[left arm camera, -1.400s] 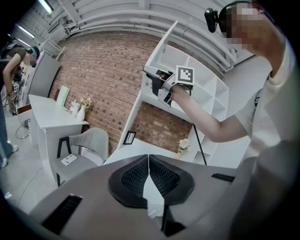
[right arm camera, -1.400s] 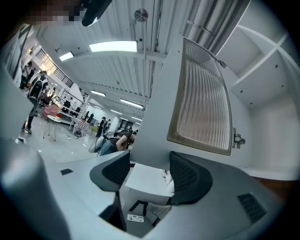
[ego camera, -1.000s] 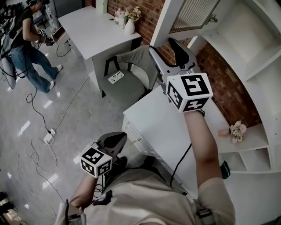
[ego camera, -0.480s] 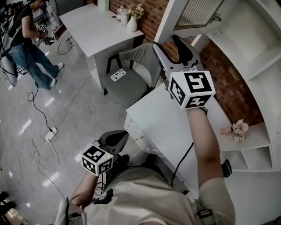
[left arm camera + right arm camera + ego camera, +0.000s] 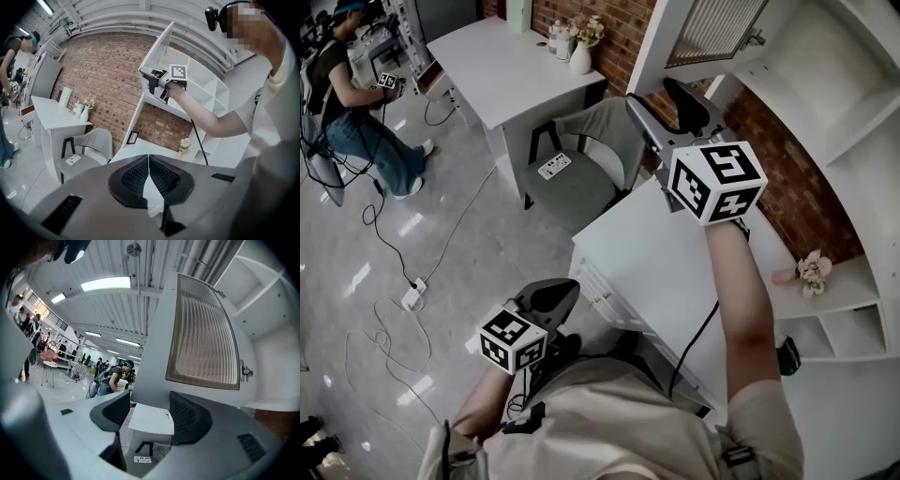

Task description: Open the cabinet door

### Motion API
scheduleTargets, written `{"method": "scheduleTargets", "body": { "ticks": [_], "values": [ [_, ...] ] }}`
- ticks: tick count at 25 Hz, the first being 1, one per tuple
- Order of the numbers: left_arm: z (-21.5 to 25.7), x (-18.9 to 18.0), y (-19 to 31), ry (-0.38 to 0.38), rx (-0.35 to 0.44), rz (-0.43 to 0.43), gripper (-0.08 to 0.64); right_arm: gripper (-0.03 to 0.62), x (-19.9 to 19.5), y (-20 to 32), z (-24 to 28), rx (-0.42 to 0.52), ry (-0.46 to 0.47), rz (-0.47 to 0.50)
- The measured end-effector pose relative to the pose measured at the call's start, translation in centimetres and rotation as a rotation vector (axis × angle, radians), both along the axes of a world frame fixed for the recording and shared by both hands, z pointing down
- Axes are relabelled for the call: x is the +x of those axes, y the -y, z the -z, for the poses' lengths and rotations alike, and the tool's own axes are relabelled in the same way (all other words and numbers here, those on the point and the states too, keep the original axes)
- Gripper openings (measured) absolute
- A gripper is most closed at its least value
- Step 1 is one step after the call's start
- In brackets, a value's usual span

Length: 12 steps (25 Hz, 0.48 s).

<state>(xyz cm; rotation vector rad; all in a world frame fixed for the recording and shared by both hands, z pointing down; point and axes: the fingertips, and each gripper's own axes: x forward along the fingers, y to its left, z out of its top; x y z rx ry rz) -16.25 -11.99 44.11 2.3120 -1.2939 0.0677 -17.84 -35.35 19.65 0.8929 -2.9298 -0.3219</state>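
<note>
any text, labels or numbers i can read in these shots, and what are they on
No readable text anywhere.
Right marker cube: black-and-white square patterns only, no words.
Left marker cube: the same.
Power strip on the chair: any print too small to read.
Small frame by the brick wall: too small to read.

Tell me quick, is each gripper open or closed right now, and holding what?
Left gripper: closed, empty.
Right gripper: open, holding nothing, near the cabinet door.
</note>
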Motion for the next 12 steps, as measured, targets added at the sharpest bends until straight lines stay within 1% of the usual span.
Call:
{"method": "scheduleTargets", "body": {
  "ticks": [5, 7, 9, 12],
  "values": [
    [0.6, 0.3, 0.0, 0.002, 0.017, -0.013, 0.020, 0.279, -0.1, -0.6, -0.4, -0.052, -0.022, 0.035],
    [0.8, 0.5, -0.1, 0.000, 0.026, -0.022, 0.020, 0.273, 0.4, -1.2, -0.4, -0.072, -0.001, 0.046],
    [0.8, 0.5, -0.4, 0.002, 0.028, -0.033, 0.020, 0.273, 0.9, -1.8, -0.2, -0.067, 0.010, 0.047],
    [0.7, 0.7, -0.8, 0.003, 0.029, -0.050, 0.020, 0.270, 1.3, -2.7, -0.1, -0.046, -0.014, 0.043]
  ]
}}
